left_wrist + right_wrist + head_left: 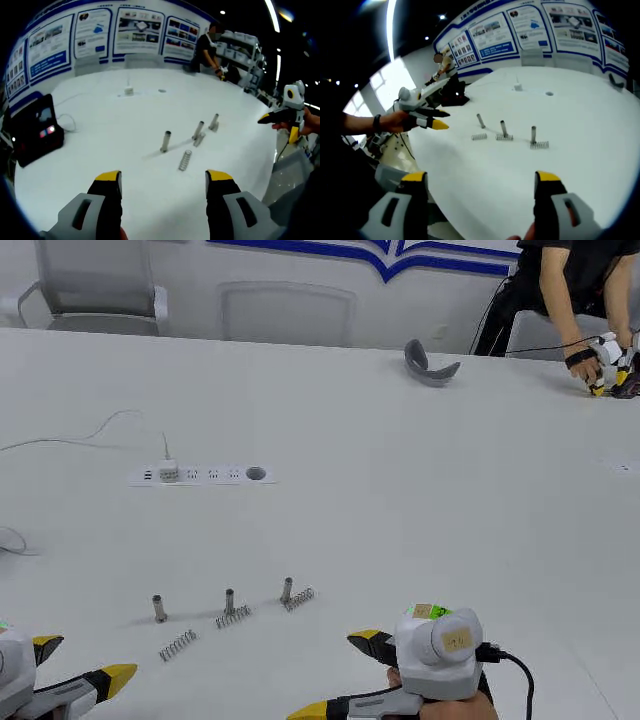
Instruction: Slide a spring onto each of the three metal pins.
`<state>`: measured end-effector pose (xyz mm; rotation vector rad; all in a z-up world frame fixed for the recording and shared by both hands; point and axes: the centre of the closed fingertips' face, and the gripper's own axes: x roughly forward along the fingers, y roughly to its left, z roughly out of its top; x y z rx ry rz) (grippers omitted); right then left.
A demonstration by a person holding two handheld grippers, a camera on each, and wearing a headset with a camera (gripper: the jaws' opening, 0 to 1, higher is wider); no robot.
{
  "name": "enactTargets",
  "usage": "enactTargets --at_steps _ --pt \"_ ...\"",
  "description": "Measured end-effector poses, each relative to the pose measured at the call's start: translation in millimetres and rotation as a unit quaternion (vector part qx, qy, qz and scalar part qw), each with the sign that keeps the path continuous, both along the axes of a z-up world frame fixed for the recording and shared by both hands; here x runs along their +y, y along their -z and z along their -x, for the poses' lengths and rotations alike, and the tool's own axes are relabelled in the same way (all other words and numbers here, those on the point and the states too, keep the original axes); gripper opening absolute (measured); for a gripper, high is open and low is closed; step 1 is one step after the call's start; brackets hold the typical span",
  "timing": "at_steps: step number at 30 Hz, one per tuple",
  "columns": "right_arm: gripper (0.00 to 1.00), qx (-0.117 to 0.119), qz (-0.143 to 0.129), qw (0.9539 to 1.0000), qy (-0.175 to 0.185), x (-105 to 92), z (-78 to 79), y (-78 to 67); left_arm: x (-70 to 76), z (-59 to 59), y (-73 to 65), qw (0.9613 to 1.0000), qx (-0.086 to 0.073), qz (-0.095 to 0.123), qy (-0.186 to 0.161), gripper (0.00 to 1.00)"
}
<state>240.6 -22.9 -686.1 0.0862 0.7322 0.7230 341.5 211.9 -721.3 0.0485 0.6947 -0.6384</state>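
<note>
a long white table [420,500] runs across the room, with a power strip [200,475] lying on it and another person busy at the far corner. in the head view the left pin [159,608], middle pin [229,601] and right pin [287,589] stand upright in a row near the front edge, all bare. the left spring [178,644] lies flat a little in front of its pin. the middle spring [233,617] and right spring [299,599] lie right at the foot of theirs. the left gripper [82,660] and right gripper [337,675] hover low at the near edge, jaws apart, nothing in them.

in the left gripper view its jaws stand wide and empty, pointing roughly at the left pin and the spring lying just short of it.

in the right gripper view its jaws are parted too, with the row of pins well ahead.

from where i stand, the trouble looks likely to come at the pick. the springs are small and round on a slick top, so an off-centre pinch could roll one away or flick it out. two of them sit so close to their pins that a jaw coming in could knock a pin over, if the pins stand loose.
</note>
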Motion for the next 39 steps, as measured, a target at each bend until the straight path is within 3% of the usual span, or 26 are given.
enactTargets --at_steps 9,22,31,39 --pt "0.89 0.004 0.001 1.0000 0.003 -4.0 4.5 2.7 -4.2 11.6 4.9 1.0000 0.007 0.002 0.006 0.74" --pt "0.89 0.006 -0.002 1.0000 0.007 -3.6 6.0 4.2 -15.2 13.4 1.3 0.9996 0.003 0.000 0.029 0.76" --pt "0.89 0.006 -0.001 1.0000 0.007 -3.2 5.5 4.5 -20.2 15.0 7.8 0.9984 0.007 -0.019 0.053 0.76" --pt "0.89 0.007 0.000 1.0000 0.005 -3.5 7.4 4.5 -32.1 14.9 13.5 0.9951 0.004 -0.042 0.089 0.72"
